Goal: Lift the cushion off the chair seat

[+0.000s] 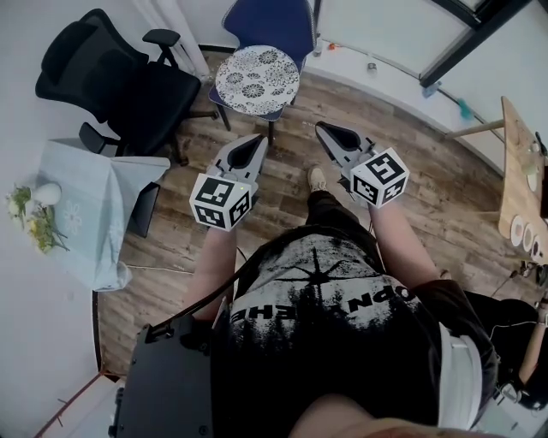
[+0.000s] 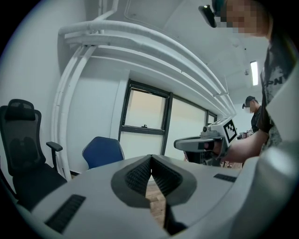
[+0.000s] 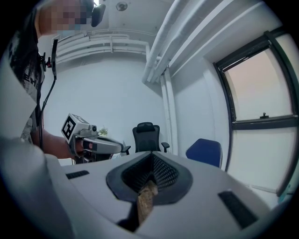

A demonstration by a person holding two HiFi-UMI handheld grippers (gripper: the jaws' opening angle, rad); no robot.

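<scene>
Altogether one cushion, one blue chair, one black chair

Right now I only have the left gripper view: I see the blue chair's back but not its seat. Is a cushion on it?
Observer: Yes. The head view shows a round patterned cushion lying on the blue chair, and nothing touches it.
Operator: Is my left tool over it?
Observer: No. The left tool is short of the seat, above the wooden floor, and points toward the cushion.
Operator: And the right tool's jaws?
Observer: The right gripper view shows the right tool shut and empty.
</scene>
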